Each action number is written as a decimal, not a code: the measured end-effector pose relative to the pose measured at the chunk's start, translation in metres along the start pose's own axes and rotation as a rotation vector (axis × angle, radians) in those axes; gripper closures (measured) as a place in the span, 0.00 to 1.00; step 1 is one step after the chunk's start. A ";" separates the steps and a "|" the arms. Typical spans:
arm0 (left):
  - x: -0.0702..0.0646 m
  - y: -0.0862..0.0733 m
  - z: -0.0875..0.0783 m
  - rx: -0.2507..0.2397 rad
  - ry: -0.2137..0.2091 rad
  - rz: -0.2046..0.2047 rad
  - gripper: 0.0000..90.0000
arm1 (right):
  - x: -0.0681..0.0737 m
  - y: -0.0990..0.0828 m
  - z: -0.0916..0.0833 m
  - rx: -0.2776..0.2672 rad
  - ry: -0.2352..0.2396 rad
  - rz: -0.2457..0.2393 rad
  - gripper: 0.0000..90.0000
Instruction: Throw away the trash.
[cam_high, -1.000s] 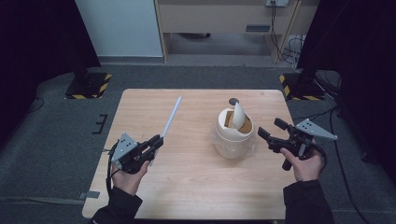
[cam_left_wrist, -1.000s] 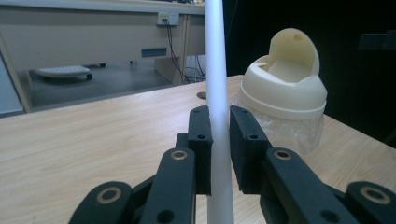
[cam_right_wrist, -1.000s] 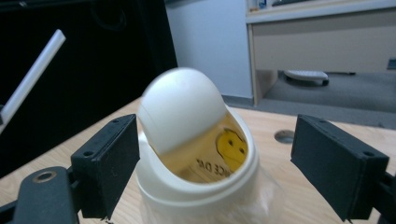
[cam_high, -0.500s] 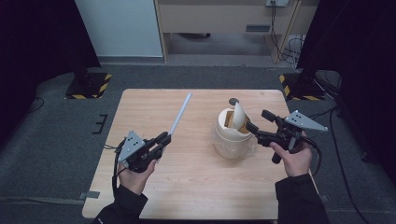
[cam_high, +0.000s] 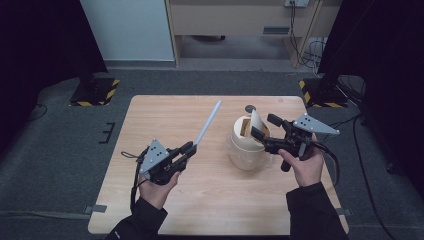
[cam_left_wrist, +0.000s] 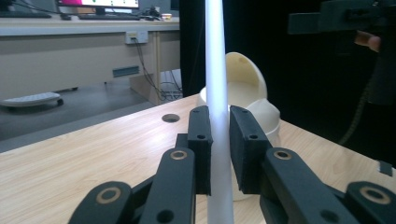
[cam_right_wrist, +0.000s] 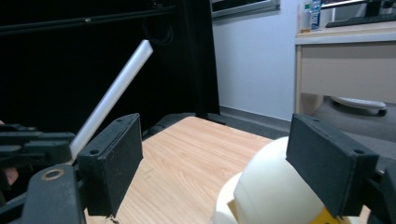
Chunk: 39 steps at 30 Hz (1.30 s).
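Nearest the person, at the left of the high view, the left tongs (cam_high: 189, 148) sit low over the wooden desk (cam_high: 165, 117), held in the left hand (cam_high: 157, 185) with a dark sleeve behind it. Their jaws are pressed together on a long pale tube (cam_high: 207, 122), which slants up and away from them toward the middle of the desk; in the left gripper view the tube (cam_left_wrist: 217, 93) runs straight up between the two black pads (cam_left_wrist: 201, 140), gripped on both sides. On the other side, the right hand (cam_high: 304, 167) carries the right tongs (cam_high: 266, 127), whose jaws stand wide apart, one at each side of the raised, rounded lid (cam_high: 257, 122) of a cream-coloured pot (cam_high: 247, 147). In the right gripper view the lid (cam_right_wrist: 275, 186) sits low between the spread pads (cam_right_wrist: 116, 158), and whether either pad touches it cannot be told. The pot stands right of the desk's centre, well apart from the left tongs. Just beyond it a small round hole (cam_high: 250, 108) shows in the desk top.
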<state>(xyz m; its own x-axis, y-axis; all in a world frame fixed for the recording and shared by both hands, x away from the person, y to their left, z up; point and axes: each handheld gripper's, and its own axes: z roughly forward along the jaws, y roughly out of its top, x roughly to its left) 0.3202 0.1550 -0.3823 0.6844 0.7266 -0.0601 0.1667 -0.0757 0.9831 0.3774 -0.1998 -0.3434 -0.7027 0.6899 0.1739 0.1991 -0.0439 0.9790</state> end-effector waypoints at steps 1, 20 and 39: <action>0.000 0.000 0.000 0.000 0.000 0.000 0.88 | 0.001 0.000 0.001 0.006 0.003 -0.003 0.21; -0.027 -0.008 0.026 0.037 -0.067 0.031 0.88 | 0.012 0.000 0.011 0.012 0.077 0.023 0.26; -0.048 -0.004 0.033 0.020 -0.118 0.050 0.87 | 0.020 -0.006 0.019 0.054 0.162 0.094 0.46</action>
<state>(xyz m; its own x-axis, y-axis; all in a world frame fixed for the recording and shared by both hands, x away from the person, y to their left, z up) 0.3103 0.0975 -0.3895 0.7707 0.6364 -0.0326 0.1442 -0.1244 0.9817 0.3751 -0.1720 -0.3481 -0.7790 0.5594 0.2831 0.3020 -0.0608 0.9514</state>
